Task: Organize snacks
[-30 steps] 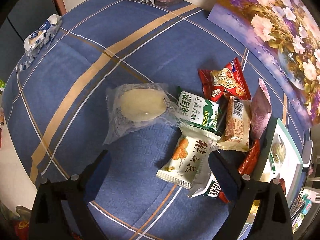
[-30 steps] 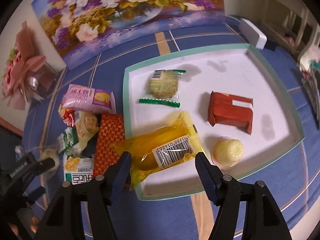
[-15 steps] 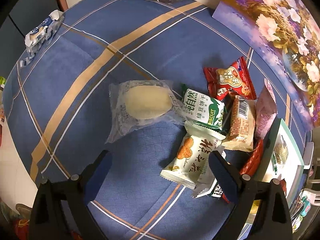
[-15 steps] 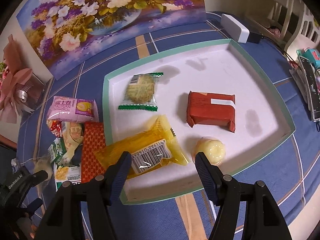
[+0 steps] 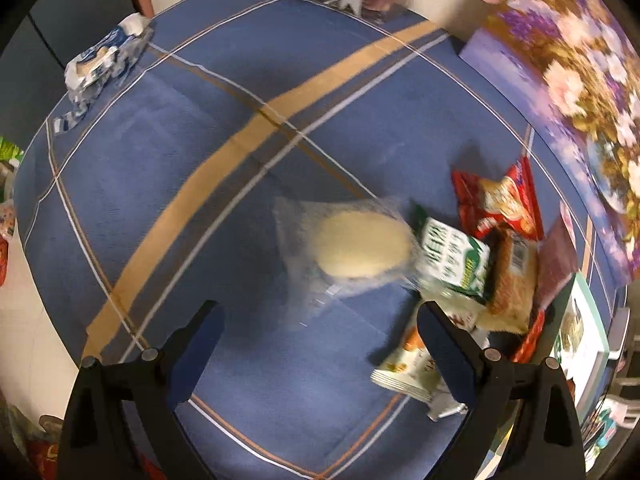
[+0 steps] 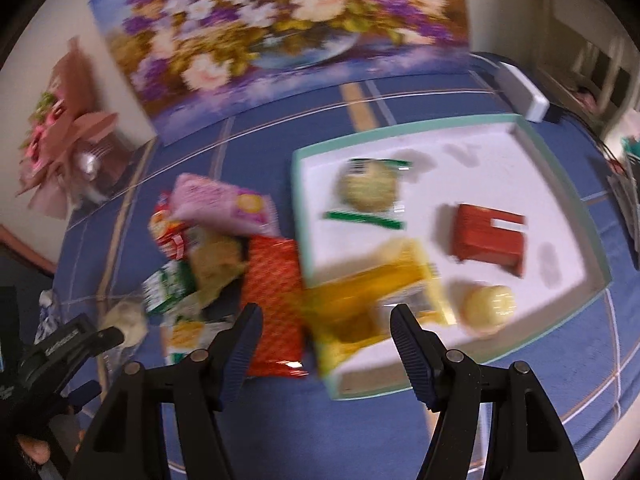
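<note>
The left tool (image 5: 318,322) hangs over the bench (image 5: 192,152), which is covered with a blue cloth with tan and white stripes. Its jaws stand wide and nothing is between them. Just ahead of its tips lies a pale round cake in a clear wrapper (image 5: 360,246), flat on the cloth. To the right of this cake is a small heap of snacks: a green and white biscuit packet (image 5: 454,260) touching the cake's wrapper, a red packet (image 5: 498,200) behind it, a tan bar with a barcode (image 5: 514,280) beside it, and a white packet with orange print (image 5: 408,368) near the right finger.

The right tool (image 6: 326,332) is half open and holds nothing. Under it a yellow packet (image 6: 368,300) lies over the near left edge of the white tray with a green rim (image 6: 560,184), partly inside and partly outside. Inside the tray are a round biscuit in a green-edged wrapper (image 6: 370,190), a red-brown block (image 6: 490,236) and a small pale yellow round sweet (image 6: 488,306), all apart from each other. Left of the tray, touching the yellow packet, lies an orange-red patterned packet (image 6: 274,304), and behind it a pink packet (image 6: 224,204). A flower painting (image 6: 280,28) leans at the back of the bench. Both views are blurred, so the print on the packets cannot be read.
</note>
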